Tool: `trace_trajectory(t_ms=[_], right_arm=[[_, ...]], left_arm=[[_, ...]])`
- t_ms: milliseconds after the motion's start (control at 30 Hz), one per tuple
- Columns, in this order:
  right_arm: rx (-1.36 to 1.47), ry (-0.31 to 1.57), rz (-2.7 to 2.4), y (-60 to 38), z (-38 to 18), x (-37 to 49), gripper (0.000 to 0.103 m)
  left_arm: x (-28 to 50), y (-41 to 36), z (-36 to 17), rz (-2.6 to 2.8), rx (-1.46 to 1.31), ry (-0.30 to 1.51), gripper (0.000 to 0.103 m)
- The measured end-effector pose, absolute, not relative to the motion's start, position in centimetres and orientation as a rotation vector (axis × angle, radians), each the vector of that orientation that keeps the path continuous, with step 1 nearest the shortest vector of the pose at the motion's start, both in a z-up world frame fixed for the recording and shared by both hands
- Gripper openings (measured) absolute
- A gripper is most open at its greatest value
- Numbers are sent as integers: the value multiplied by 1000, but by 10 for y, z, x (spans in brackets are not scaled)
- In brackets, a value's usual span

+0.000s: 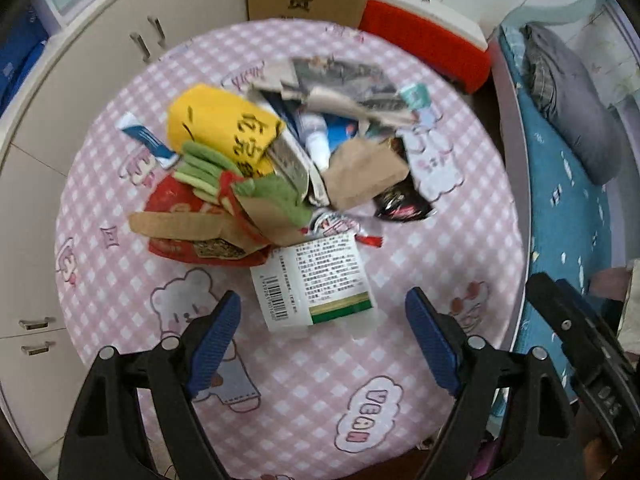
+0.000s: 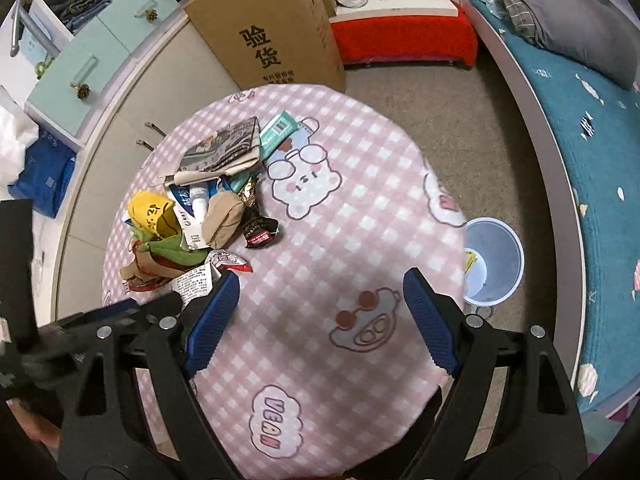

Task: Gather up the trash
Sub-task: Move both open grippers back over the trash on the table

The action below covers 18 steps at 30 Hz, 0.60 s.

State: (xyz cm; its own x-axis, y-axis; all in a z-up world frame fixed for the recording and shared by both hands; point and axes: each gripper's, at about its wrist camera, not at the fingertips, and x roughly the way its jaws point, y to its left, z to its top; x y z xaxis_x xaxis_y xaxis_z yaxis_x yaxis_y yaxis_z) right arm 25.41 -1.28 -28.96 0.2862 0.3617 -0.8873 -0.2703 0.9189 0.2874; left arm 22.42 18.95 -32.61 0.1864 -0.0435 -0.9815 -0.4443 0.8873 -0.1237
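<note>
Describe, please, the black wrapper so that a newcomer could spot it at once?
Start at the round table with the pink checked cloth, then find the trash pile on its cabinet side. The black wrapper lies at the pile's edge nearest the printed white bear, beside a crumpled brown paper. It is the only glossy black piece, with a red-and-white label.

Trash pile [image 1: 276,172] sits heaped on the pink checked table [image 1: 360,360], toward its far-left part. Landmark: yellow bag [image 1: 224,124], crumpled, black print. Just in front of it, green cloth [image 1: 276,196] over torn cardboard [image 1: 192,226] and a red wrapper [image 1: 172,204]. Left of it, a blue-white tube [image 1: 146,140] lying flat. Right of it, folded newspaper [image 1: 340,76], brown paper scrap [image 1: 364,172], black snack packet [image 1: 400,204]. Nearest the camera, a white printed packet [image 1: 316,284] with barcode, flat. Grey bin [image 2: 494,260] stands on the floor off the table's right edge, open, a yellow scrap inside.
</note>
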Motion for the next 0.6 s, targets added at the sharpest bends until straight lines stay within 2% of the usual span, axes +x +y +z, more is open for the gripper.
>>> trace_trajectory(t_ms=[267, 333, 467, 600], right_arm=[[70, 1235, 365, -6, -303, 258, 82], [69, 1240, 359, -6, -303, 258, 82], [86, 1239, 348, -6, -295, 257, 82], [111, 1195, 356, -2, -275, 258, 82]], left_arm=[[244, 190, -370, 274, -375, 1434, 82], [245, 191, -374, 246, -378, 1459, 77], [239, 189, -361, 182, -374, 1433, 76], [230, 191, -319, 112, -379, 1320, 76]])
